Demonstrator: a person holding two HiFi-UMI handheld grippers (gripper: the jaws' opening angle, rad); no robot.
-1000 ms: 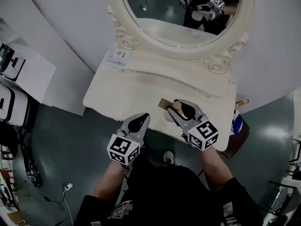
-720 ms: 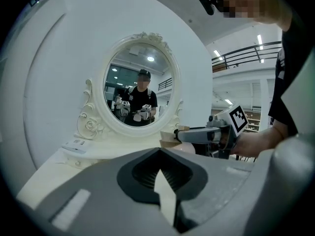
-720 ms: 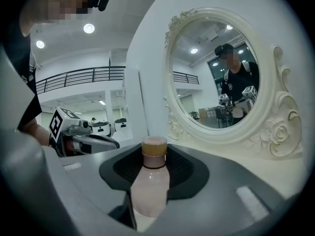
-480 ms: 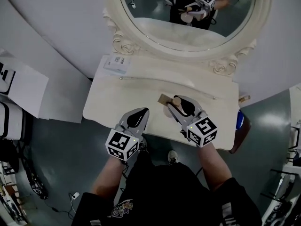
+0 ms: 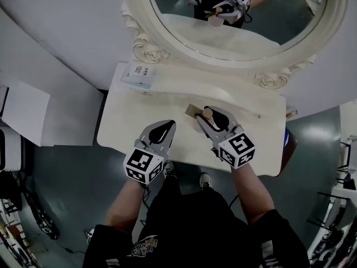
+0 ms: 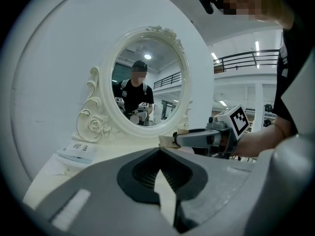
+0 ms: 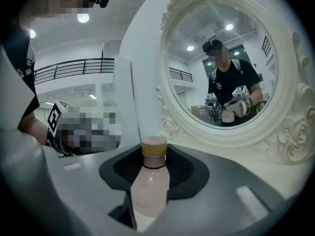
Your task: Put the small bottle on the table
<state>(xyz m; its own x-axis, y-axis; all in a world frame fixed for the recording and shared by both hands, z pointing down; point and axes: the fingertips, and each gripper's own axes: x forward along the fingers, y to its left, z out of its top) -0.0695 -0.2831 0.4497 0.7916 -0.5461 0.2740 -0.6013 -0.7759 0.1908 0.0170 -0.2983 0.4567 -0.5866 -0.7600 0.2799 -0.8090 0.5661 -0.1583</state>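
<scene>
**Holding the small bottle before the mirror**

Clamping the small bottle (image 7: 150, 181) by its pale body in the right gripper (image 5: 207, 116), with the jaws narrowed onto it and the tan cap poking up past the pads. Hovering with it over the table (image 5: 134, 113), just in front of the mirror (image 5: 234, 21) and below the middle of its lower rim. Not showing, in any view, whether the base is touching the tabletop. Waiting with the left gripper (image 5: 165, 128) farther out from the mirror and toward its left side, jaws pressed together on nothing. Leaving the white booklet (image 5: 139, 75) by the mirror's left scroll, well apart from the bottle. Judging by this, working through the set-down step, with the release not yet made. Calling next for easing the bottle down upright until the base sits flat, then spreading the right jaws and drawing back from the mirror without brushing the cap
</scene>
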